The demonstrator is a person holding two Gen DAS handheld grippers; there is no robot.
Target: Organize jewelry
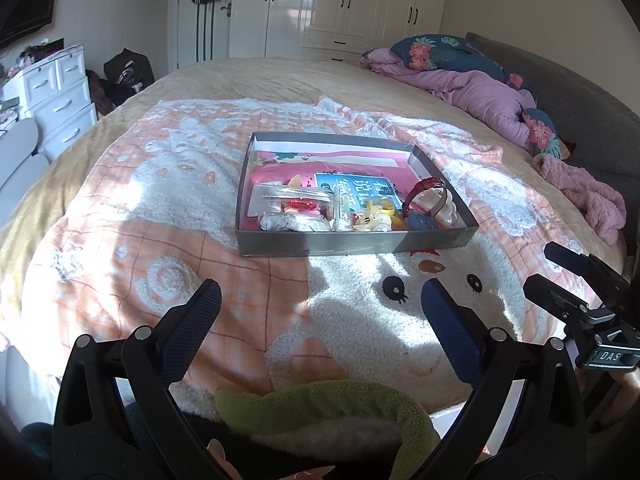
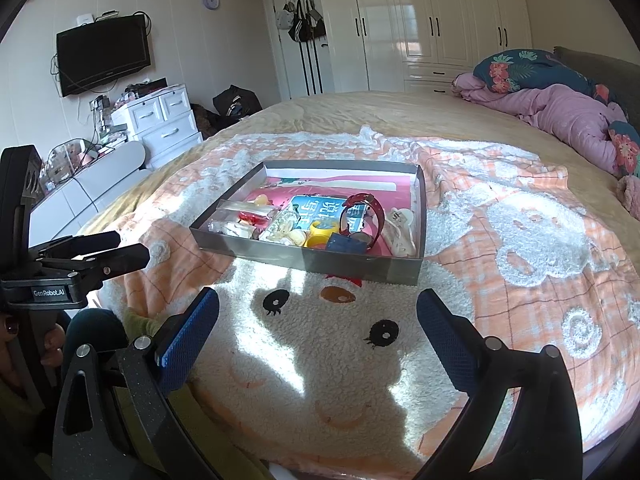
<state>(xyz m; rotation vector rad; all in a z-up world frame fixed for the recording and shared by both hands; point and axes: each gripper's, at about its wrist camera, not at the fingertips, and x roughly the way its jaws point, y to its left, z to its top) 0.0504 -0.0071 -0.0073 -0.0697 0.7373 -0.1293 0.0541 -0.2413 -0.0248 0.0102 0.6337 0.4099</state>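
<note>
A shallow grey box (image 1: 320, 242) (image 2: 320, 260) sits on the bed blanket. It holds a red watch (image 1: 425, 189) (image 2: 365, 208), a white hair claw (image 1: 444, 208) (image 2: 402, 232), yellow pieces (image 1: 376, 216) (image 2: 320, 234), clear packets (image 1: 292, 200) (image 2: 244, 216) and a blue card (image 1: 356, 186) (image 2: 316, 206). My left gripper (image 1: 320, 300) is open and empty, short of the box. My right gripper (image 2: 318, 308) is open and empty, also short of the box. Each gripper shows in the other's view, the right one (image 1: 568, 276) and the left one (image 2: 108, 254).
The peach and white plush blanket (image 1: 160, 200) (image 2: 520, 240) covers the bed. A purple quilt (image 1: 480, 96) (image 2: 560, 112) and floral pillow lie at the headboard. A green cloth (image 1: 320, 408) lies at the near edge. White drawers (image 1: 60, 92) (image 2: 160, 120) stand left.
</note>
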